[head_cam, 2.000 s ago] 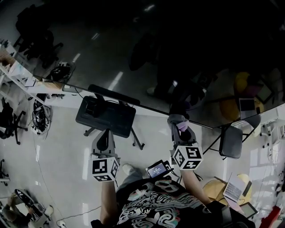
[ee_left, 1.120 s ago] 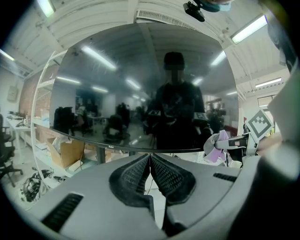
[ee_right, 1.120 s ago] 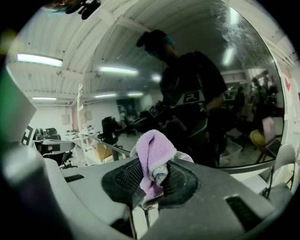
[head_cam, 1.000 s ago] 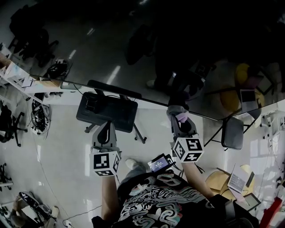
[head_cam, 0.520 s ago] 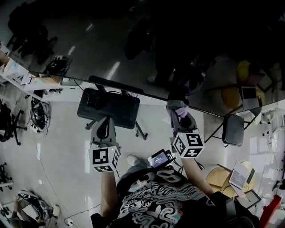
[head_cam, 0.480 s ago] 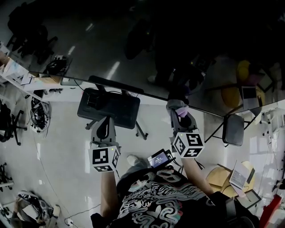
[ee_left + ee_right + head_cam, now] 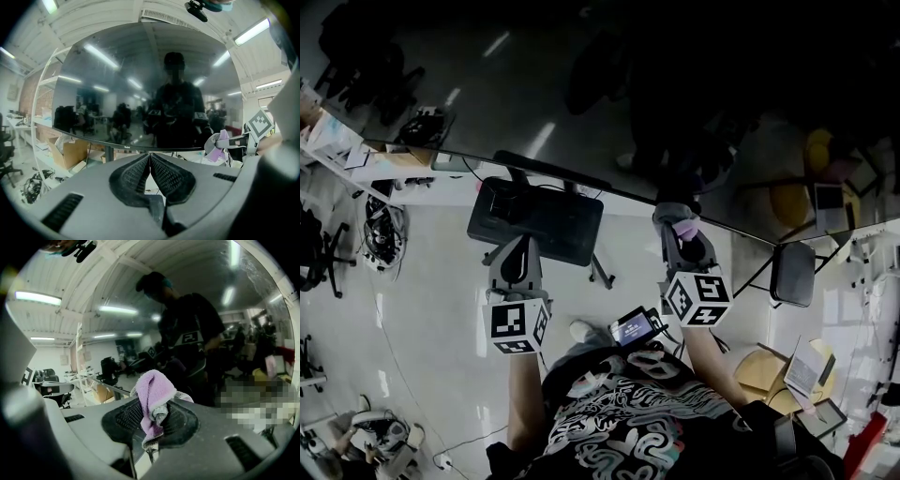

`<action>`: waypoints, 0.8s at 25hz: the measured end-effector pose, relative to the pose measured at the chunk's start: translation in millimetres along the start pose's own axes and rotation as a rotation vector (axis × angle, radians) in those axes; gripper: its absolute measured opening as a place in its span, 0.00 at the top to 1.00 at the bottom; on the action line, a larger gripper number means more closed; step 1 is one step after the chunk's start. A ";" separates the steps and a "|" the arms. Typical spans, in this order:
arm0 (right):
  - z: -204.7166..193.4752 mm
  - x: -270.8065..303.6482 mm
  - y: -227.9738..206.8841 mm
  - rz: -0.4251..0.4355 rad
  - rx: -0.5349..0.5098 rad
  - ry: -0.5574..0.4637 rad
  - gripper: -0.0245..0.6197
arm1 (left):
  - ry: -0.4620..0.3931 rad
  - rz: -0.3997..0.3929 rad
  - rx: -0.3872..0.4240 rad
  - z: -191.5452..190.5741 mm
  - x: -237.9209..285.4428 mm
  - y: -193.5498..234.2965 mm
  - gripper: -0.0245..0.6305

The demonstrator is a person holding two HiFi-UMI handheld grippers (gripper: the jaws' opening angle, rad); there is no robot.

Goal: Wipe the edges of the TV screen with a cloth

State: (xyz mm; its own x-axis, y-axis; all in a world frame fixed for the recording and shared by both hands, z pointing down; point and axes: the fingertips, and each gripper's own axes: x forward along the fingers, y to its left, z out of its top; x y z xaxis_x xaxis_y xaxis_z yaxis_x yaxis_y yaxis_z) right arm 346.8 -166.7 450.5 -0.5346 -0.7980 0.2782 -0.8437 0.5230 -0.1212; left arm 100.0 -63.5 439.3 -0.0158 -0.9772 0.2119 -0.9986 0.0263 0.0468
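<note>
- Since the right gripper [image 7: 682, 234] has its jaws clamped on the purple cloth [image 7: 152, 390], the bunched tip sits right at the bottom edge of the TV screen [image 7: 694, 84]; whether it touches, I cannot tell.
- That edge runs long to either side of the cloth, so the stroke should follow it.
- Below the same edge, well apart from the cloth, the left gripper [image 7: 149, 159] has its jaws pressed together on nothing.

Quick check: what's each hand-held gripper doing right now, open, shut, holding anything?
Left hand-held gripper: shut, nothing between its jaws.
Right hand-held gripper: shut on the purple cloth.
</note>
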 end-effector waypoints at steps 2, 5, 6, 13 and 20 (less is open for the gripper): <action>-0.1 3.3 2.4 0.000 0.002 -0.003 0.79 | -0.003 0.005 -0.001 -1.4 0.7 4.7 0.94; -1.3 5.5 7.9 -0.001 0.003 -0.002 0.79 | 0.001 0.010 -0.007 -5.1 -2.5 11.4 0.94; -2.0 6.9 10.7 -0.002 0.004 -0.002 0.79 | 0.001 0.011 -0.007 -6.1 -3.9 14.6 0.94; -6.4 20.3 27.6 0.001 0.000 0.009 0.79 | 0.007 0.039 0.008 -9.6 -10.4 39.3 0.94; -9.0 30.4 36.9 0.008 0.017 0.016 0.79 | -0.003 0.072 -0.010 -9.7 -15.9 58.4 0.94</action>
State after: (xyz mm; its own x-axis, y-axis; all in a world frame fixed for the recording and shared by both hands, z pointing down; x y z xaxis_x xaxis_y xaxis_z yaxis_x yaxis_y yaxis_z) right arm 299.8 -169.0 463.0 -0.5405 -0.7890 0.2922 -0.8403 0.5239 -0.1396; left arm 42.5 -44.4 448.1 -0.0879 -0.9733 0.2121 -0.9942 0.0988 0.0413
